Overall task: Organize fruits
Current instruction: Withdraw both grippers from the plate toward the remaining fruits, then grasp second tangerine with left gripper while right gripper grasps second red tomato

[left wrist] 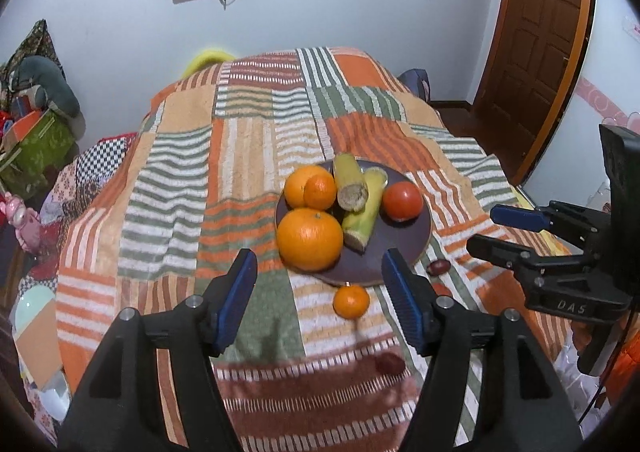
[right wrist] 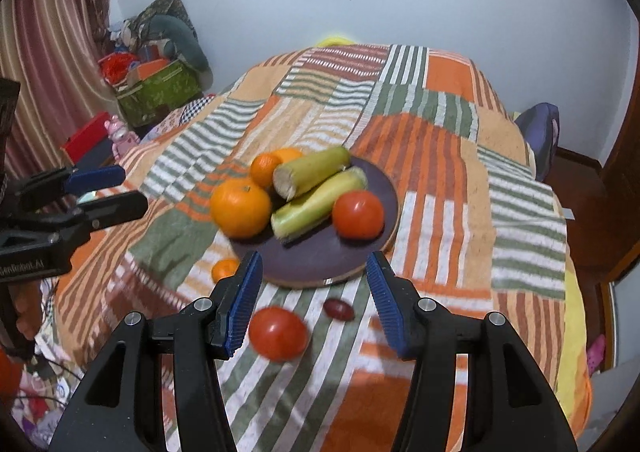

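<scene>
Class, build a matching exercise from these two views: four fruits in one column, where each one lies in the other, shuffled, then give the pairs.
1. large orange
2. small mandarin
3. loose tomato
4. dark red date

A. on the blanket, between the right gripper's fingers in its view
B. on the plate, at its near left edge
C. on the blanket, just off the plate's near rim, small and oval
D. on the blanket, orange, left of the date

Pairs: 1-B, 2-D, 3-A, 4-C

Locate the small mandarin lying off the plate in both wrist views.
Left wrist: small mandarin sits on the striped cloth, centre frame, just below the plate's near rim, between the left gripper's fingers.
Right wrist: small mandarin at lower left of the plate, partly hidden behind the right gripper's left finger.
Shared landmark: dark round plate.
</scene>
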Motion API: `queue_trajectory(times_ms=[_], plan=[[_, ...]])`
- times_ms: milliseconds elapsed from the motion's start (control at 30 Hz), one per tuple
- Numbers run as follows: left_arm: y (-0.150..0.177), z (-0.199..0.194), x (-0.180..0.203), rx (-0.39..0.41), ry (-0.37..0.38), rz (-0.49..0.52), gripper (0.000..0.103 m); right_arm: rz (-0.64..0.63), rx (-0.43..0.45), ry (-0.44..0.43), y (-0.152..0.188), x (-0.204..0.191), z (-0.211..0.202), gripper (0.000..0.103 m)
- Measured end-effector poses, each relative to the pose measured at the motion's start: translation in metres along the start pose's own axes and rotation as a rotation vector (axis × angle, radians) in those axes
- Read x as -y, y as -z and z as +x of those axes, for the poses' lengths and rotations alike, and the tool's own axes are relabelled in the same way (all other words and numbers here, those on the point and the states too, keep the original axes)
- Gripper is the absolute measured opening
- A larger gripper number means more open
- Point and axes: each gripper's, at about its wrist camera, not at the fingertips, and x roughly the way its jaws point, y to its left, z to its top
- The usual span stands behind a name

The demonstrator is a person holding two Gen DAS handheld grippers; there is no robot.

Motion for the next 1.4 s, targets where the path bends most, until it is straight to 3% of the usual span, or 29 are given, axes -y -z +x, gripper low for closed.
queue_trajectory(times_ms=[400, 933, 1000, 1400], plan=[[0.037, 0.019, 0.002, -0.103, 0.008, -0.018, 0.065, 0.029, -0.101, -0.048, 0.038, -0.012, 0.020, 0.051], [0.046, 0.060, -0.001, -0.188, 0.035, -0.038, 0.065, 0.032, -0.185, -0.071, 0.047, -0.018, 0.056, 0.050], [0.045, 0.065, 0.001, -0.191, 0.040, -0.036, 0.065, 0.038, -0.176, -0.086, 0.049, -0.016, 0.057, 0.045], [0.037, 0.098, 0.013, -0.226, 0.059, -0.019, 0.065, 0.055, -0.072, -0.068, 0.033, -0.001, 0.031, 0.044]])
